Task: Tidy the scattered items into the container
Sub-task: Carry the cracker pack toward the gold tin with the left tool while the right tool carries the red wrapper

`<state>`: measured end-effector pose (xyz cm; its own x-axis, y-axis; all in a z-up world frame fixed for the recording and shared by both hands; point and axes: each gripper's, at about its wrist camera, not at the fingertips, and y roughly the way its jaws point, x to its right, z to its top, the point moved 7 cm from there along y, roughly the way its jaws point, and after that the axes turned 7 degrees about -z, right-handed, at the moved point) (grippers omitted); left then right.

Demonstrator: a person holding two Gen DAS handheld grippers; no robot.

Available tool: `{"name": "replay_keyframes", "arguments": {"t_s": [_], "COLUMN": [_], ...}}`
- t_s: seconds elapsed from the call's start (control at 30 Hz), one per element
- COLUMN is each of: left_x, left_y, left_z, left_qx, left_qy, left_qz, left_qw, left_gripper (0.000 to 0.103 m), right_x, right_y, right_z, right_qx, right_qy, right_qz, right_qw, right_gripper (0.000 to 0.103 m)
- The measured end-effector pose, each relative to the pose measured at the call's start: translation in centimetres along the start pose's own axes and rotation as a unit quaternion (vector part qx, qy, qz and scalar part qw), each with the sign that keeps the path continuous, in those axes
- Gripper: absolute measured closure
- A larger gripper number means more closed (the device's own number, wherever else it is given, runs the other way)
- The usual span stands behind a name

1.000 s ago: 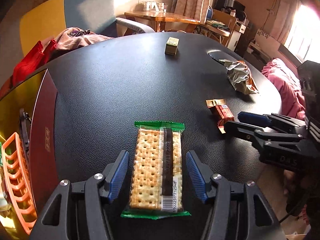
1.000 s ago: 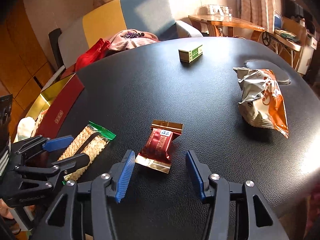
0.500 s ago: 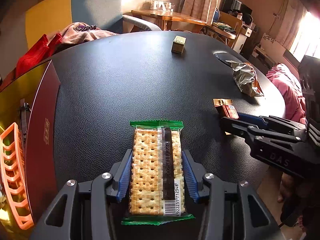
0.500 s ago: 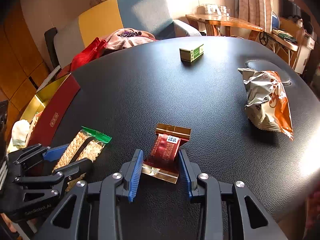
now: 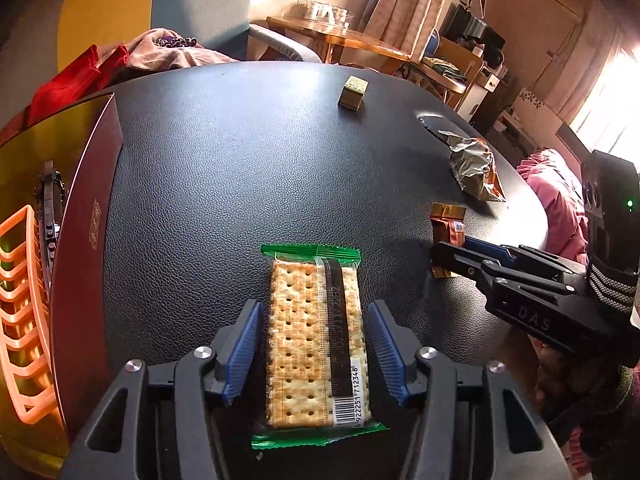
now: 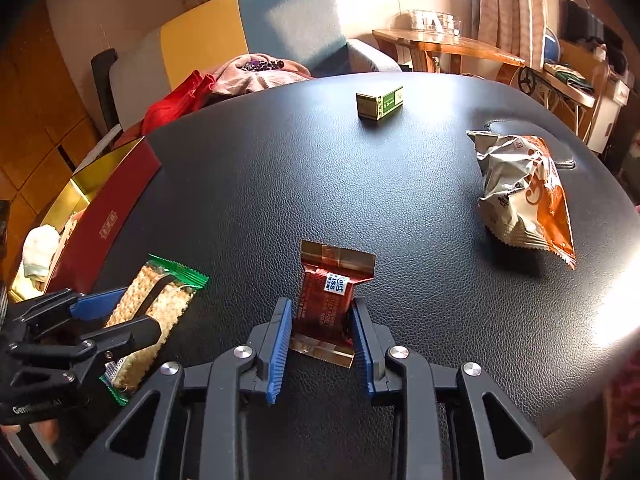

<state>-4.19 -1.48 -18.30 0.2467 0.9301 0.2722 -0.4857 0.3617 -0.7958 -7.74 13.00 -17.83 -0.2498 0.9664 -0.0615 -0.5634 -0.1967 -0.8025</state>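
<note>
Cracker pack (image 5: 316, 344) between left jaws

One cracker packet (image 5: 318, 336), one red candy wrapper (image 6: 326, 304), one crumpled snack bag (image 6: 520, 196), one small green box (image 6: 379, 102), one red-and-gold container (image 6: 108, 220), two grippers (image 5: 316, 346) (image 6: 320, 342).

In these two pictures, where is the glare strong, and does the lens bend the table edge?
Left wrist view: sunlight burns out the window at far right, and the black table curves like a dome. Right wrist view: white glare washes out the table edge at right, near the crumpled snack bag, which casts a dark shadow; the far edge bows too.
</note>
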Motion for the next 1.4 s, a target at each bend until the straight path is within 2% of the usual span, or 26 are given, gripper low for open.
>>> {"name": "replay_keyframes", "arguments": {"t_s": [0.13, 0.27, 0.5, 0.57, 0.67, 0.83, 1.03, 1.4], "left_x": [0.0, 0.1, 0.1, 0.0, 0.1, 0.2, -1.0, -1.1], "left_y": [-0.1, 0.3, 0.3, 0.1, -0.1, -1.7, -3.7, -6.5], "left_z": [0.0, 0.1, 0.0, -0.1, -0.2, 0.1, 0.4, -0.3], "left_qx": [-0.002, -0.003, -0.002, 0.001, 0.003, 0.022, 0.04, 0.067], "left_qy": [-0.001, 0.003, 0.006, 0.007, 0.011, 0.009, -0.018, -0.025], "left_qz": [-0.004, 0.014, 0.041, 0.047, 0.051, 0.047, 0.04, 0.023], "left_qw": [1.0, 0.9999, 0.9991, 0.9989, 0.9987, 0.9986, 0.9983, 0.9972], "left_gripper": [0.047, 0.052, 0.054, 0.054, 0.055, 0.055, 0.055, 0.055], "right_x": [0.1, 0.1, -0.1, -0.2, -0.4, -0.7, -0.9, -0.5], "right_y": [0.1, 0.1, 0.2, 0.1, 0.1, 0.3, 0.3, 0.2], "right_z": [0.0, 0.0, -0.1, 0.0, 0.1, 0.1, 0.1, 0.7], "right_qx": [0.001, 0.002, 0.003, 0.006, 0.007, 0.002, 0.003, 0.006], "right_qy": [0.005, 0.006, 0.006, 0.01, 0.01, 0.002, -0.003, 0.009], "right_qz": [0.005, 0.006, 0.006, 0.012, 0.012, 0.007, -0.006, -0.024], "right_qw": [1.0, 1.0, 1.0, 1.0, 1.0, 1.0, 1.0, 1.0], "right_gripper": [0.072, 0.072, 0.069, 0.063, 0.061, 0.057, 0.057, 0.055]}}
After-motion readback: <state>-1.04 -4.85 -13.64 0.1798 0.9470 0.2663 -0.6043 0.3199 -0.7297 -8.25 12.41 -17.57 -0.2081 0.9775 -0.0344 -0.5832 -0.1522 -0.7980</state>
